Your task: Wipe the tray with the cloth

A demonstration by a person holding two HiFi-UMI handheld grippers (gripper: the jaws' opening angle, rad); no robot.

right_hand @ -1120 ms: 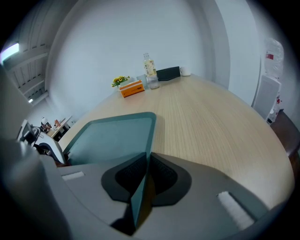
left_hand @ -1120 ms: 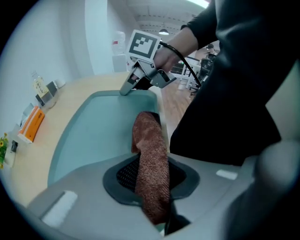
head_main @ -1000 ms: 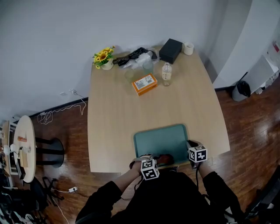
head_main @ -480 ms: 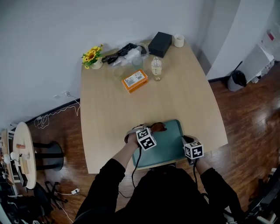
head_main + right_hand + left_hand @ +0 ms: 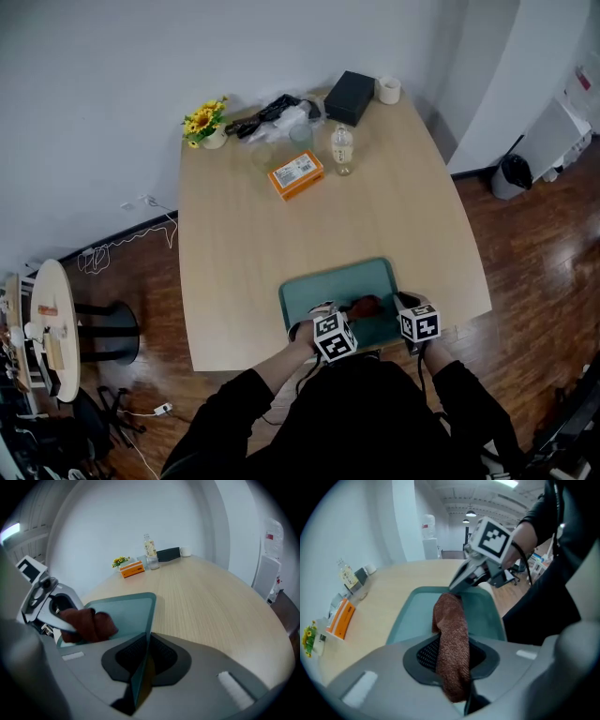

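A teal tray (image 5: 330,285) lies at the near edge of the wooden table (image 5: 244,244). My left gripper (image 5: 352,317) is shut on a reddish-brown cloth (image 5: 367,305), which rests on the tray's near right part. In the left gripper view the cloth (image 5: 452,634) hangs out between the jaws over the tray (image 5: 412,616). My right gripper (image 5: 404,306) is shut on the tray's right rim; in the right gripper view that rim (image 5: 143,634) stands edge-on between its jaws. There the cloth (image 5: 89,623) and the left gripper (image 5: 61,620) lie at the left.
At the table's far end stand an orange box (image 5: 295,174), a water bottle (image 5: 342,148), a black box (image 5: 354,97), a white cup (image 5: 387,90), a sunflower pot (image 5: 206,124) and black cables (image 5: 267,112). A round side table (image 5: 47,328) is on the floor at left.
The left gripper swept the cloth from the tray's near edge up to its far left part, then back to the near right. The right gripper kept its hold on the rim.
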